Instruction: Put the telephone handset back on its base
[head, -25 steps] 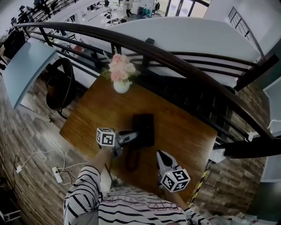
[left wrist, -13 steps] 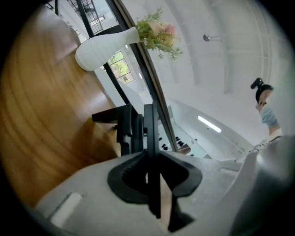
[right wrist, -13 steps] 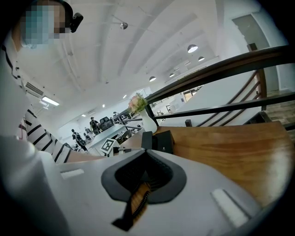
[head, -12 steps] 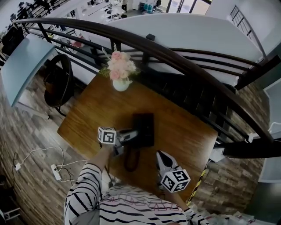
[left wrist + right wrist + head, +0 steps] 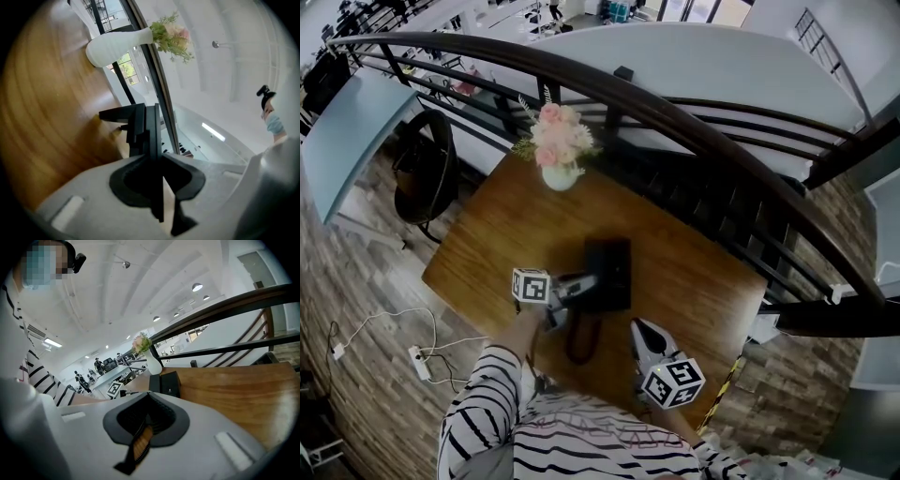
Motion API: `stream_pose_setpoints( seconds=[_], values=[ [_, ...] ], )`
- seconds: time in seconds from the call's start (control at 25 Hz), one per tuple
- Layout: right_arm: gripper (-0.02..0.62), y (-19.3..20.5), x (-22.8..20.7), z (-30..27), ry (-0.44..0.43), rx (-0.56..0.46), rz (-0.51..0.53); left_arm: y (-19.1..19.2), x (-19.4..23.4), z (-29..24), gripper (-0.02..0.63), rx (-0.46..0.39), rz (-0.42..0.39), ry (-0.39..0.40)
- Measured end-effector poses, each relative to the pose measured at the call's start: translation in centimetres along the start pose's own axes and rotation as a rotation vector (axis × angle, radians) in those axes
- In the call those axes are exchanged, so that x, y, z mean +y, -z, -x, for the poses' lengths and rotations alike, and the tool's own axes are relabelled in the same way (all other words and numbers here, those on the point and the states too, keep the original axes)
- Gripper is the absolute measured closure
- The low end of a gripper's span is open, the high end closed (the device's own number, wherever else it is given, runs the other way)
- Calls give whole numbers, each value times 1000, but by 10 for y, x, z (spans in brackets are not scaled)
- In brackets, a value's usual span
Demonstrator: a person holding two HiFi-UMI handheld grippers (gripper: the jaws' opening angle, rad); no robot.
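Wooden table (image 5: 694,281), white vase (image 5: 561,176) of pink flowers near far edge, black telephone base (image 5: 611,272) mid-table

No letters, brand or number you can read in any view. Only signs are black-and-white square patterns on the left marker cube (image 5: 531,286), mid-left of the head view, and the right marker cube (image 5: 672,383), lower centre. There is a small pale mark on the telephone base (image 5: 171,383), too small to read.
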State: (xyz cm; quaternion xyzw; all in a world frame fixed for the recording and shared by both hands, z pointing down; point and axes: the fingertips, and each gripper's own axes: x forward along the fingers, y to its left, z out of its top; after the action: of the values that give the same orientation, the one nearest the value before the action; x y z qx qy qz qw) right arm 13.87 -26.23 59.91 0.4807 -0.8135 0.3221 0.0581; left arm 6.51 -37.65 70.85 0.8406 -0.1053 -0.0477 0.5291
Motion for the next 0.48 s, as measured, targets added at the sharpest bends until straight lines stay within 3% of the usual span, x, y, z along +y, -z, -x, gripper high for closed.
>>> stream_pose_setpoints(
  seconds=[0.48],
  values=[
    [595,2,3,-2,-7,8,0,-1,4,2,529,18,48,2]
  ],
)
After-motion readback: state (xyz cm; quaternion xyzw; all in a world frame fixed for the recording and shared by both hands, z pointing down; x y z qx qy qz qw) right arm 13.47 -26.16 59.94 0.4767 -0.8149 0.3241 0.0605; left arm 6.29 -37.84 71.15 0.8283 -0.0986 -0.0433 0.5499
